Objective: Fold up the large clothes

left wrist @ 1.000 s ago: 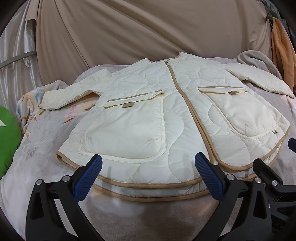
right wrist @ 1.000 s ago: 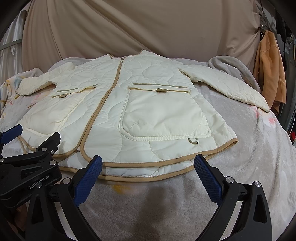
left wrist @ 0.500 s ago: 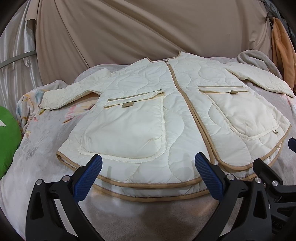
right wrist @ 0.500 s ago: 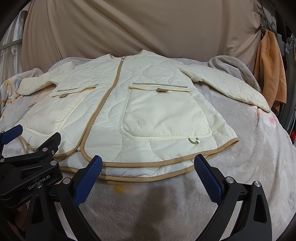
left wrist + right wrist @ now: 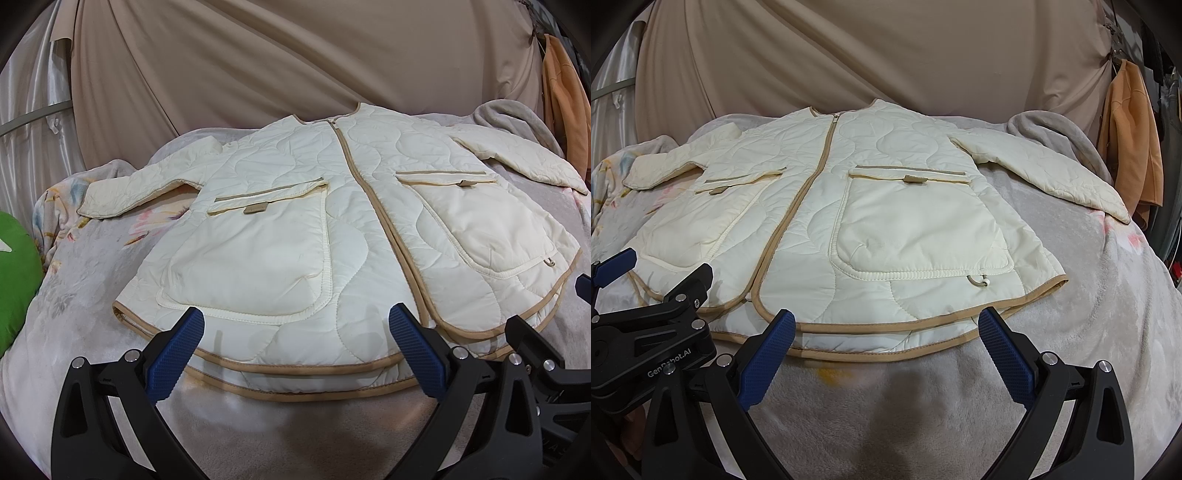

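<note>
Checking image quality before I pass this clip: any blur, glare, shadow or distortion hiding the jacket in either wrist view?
Left wrist view: sharp and evenly lit, strong fisheye bowing, dark vignette corners; the jacket shows fully beyond the open left gripper. Right wrist view: equally sharp, no glare, soft shadow on the blanket below the hem, near the open right gripper.

The quilted jacket [image 5: 347, 236] is cream cloth with a faint sheen, its padded surface stitched in wavy lines and edged with matt tan binding; a small metal ring [image 5: 977, 282] hangs under one pocket. It lies on a fleece blanket [image 5: 1071, 350], grey, soft and fuzzy. Behind hangs a smooth beige curtain [image 5: 295, 66], matt, beside a glossy satin drape [image 5: 37, 92]. The left gripper [image 5: 295, 341] and right gripper [image 5: 886, 341] are matt black plastic with shiny metal screws and blue pads [image 5: 768, 350] of finely knurled rubber.
</note>
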The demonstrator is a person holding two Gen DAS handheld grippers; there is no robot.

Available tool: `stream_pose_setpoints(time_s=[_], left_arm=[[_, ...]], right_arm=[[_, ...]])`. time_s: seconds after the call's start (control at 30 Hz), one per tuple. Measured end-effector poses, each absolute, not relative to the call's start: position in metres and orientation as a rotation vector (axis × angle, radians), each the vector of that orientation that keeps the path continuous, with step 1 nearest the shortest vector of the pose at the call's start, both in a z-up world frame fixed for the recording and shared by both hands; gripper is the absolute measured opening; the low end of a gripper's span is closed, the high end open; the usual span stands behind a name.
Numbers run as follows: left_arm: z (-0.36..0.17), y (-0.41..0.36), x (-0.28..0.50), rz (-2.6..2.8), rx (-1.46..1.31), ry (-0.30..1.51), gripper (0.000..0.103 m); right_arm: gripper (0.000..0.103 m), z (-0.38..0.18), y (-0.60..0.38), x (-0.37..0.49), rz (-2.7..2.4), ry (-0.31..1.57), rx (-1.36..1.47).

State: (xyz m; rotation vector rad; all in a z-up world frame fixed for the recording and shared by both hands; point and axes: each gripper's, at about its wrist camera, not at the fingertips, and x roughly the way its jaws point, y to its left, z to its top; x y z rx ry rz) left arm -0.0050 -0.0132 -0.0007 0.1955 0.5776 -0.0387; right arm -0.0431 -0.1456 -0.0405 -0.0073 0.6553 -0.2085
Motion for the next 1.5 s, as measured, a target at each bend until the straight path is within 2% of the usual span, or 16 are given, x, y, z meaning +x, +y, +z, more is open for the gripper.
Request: stream_pose_setpoints(time_s=[0.33,0.43,0.67,0.93,1.13,1.2,1.23,1.27,1.3,1.33,1.37,1.5], left_arm=[[0.002,0.000,0.002,-0.088,0.131,0.627,0.098],[0.010,0.018,0.013,-0.112,0.104,0.654,0.098],[0.036,0.081,0.056,-0.045,0.071,0.632,0.098],[0.036,0.131,0.100,0.083,0.009,0.599,0.098],[0.031,0.142,0.129,0.124,0.010,0.660,0.098],[0.030,0.145,0.137,0.113,-0.013,0.674,0.098],[0.029,0.145,0.140,0.108,-0.019,0.680,0.098],[0.029,0.146,0.143,0.100,-0.023,0.683,0.098],[0.029,0.146,0.145,0.096,-0.021,0.685,0.098],[0.030,0.146,0.147,0.097,-0.018,0.683,0.098],[0.031,0.146,0.148,0.101,-0.013,0.676,0.098],[0.037,0.145,0.154,0.103,-0.001,0.657,0.098]], right_arm=[[0.098,-0.039,-0.152,-0.038,-0.166,0.685,0.027],[0.096,-0.015,-0.181,-0.034,-0.157,0.674,0.080],[0.096,0.036,-0.317,0.004,-0.359,0.579,0.197],[0.096,0.011,-0.504,0.043,-0.613,0.587,0.493],[0.094,0.001,-0.585,0.055,-0.651,0.527,0.689],[0.084,-0.002,-0.601,0.062,-0.649,0.514,0.749],[0.070,-0.004,-0.610,0.067,-0.649,0.507,0.786],[0.045,-0.005,-0.616,0.072,-0.640,0.498,0.819],[0.038,-0.005,-0.619,0.078,-0.629,0.494,0.848],[0.015,-0.002,-0.621,0.087,-0.611,0.491,0.869],[0.002,0.004,-0.618,0.096,-0.596,0.485,0.867],[0.002,0.072,-0.551,0.142,-0.500,0.403,0.635]])
